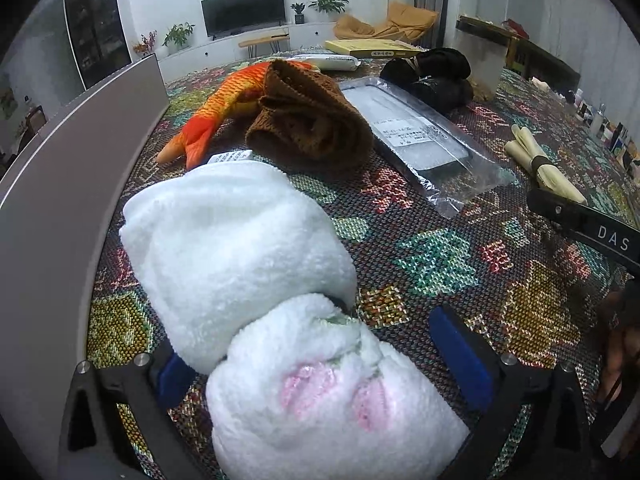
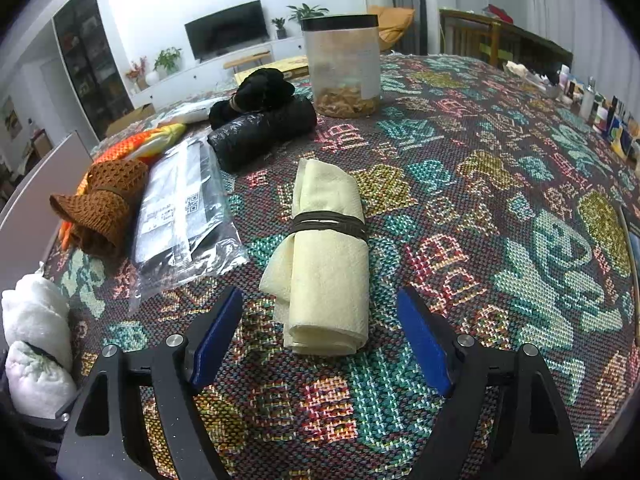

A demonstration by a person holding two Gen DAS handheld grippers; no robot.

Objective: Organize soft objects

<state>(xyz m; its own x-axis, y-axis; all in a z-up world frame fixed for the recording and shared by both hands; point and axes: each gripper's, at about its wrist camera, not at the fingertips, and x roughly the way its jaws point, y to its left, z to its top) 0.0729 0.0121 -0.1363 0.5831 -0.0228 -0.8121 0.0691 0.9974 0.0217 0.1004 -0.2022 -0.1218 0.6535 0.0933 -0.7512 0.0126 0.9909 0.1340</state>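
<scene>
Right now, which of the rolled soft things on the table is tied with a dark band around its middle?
The pale yellow cloth roll, lying in front of the right tool. The white towel rolls show no band.

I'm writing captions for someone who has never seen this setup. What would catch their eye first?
The busy patterned tablecloth fills both views. Close up in the left wrist view, a fluffy white towel roll lies between the fingers of the open left gripper. In the right wrist view, a pale yellow cloth roll tied with a dark band sits just ahead of the open right gripper, and an orange toy fish lies further back.
</scene>
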